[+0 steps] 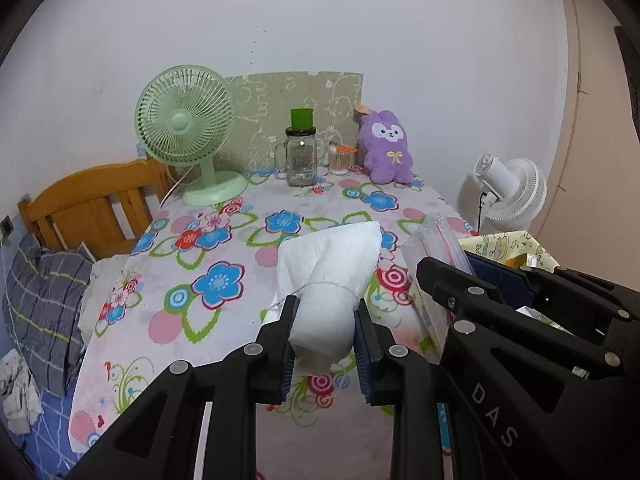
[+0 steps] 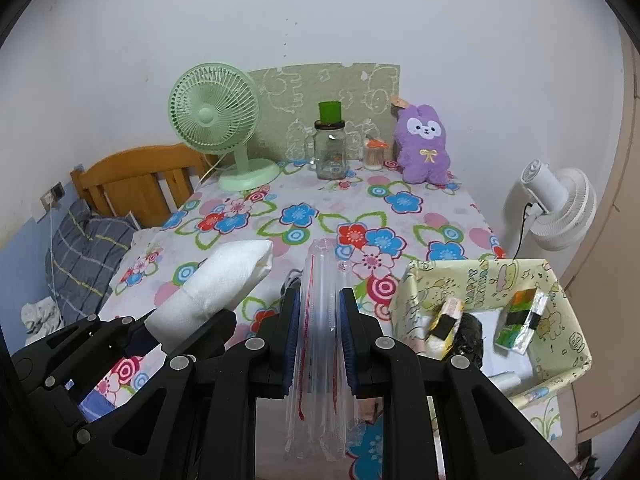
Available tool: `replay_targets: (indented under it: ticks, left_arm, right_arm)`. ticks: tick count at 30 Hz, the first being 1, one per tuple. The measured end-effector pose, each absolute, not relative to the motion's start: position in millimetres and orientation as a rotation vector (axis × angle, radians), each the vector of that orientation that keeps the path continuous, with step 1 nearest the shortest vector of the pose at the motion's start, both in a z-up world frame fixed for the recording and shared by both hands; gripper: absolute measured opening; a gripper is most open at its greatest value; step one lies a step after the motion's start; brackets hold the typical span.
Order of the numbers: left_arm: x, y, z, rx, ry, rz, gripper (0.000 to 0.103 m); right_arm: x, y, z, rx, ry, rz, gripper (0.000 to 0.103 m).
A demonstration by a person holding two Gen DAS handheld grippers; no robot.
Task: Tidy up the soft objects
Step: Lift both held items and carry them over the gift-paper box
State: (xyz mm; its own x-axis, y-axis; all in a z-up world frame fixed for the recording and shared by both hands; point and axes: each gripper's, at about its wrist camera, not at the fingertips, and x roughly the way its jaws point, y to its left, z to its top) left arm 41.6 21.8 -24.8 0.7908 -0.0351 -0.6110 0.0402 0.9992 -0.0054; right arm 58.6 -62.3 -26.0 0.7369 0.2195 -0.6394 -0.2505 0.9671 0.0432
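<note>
L gripper clamps tissue roll, axis pointing away; R gripper clamps bag.

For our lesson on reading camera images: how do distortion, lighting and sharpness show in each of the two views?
Left wrist view: fisheye bends the wall edge at right, dark corners ring the frame; light is soft and even, the white foam roll casts little shadow; the green fan is sharp. Right wrist view: same curved edges and vignette; the clear plastic bag shows faint sheen, no harsh glare.
</note>
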Motion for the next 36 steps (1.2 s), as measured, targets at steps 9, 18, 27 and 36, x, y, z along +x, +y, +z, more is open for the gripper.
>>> replay_targets:
  ticks: [9,18,27,36]
  left_arm:
    - [52,1,-19,0.02,0.646,-0.057,0.025]
    - [62,-24,-16,0.037,0.64,-0.083,0.025]
    - [70,-46,-15,0.049,0.636,-0.109,0.025]
    - [77,-69,-17,0.059,0.635,-0.137,0.025]
  right_arm:
    - [68,-84,-18,-0.058,0.674,0.234,0.023]
    - [76,-109,-16,-0.055,0.668,0.214,0.023]
    - [82,-131,-16,-0.045,0.663,0.185,0.023]
    - [86,-154,-17,-0.026,0.66,0.155,0.023]
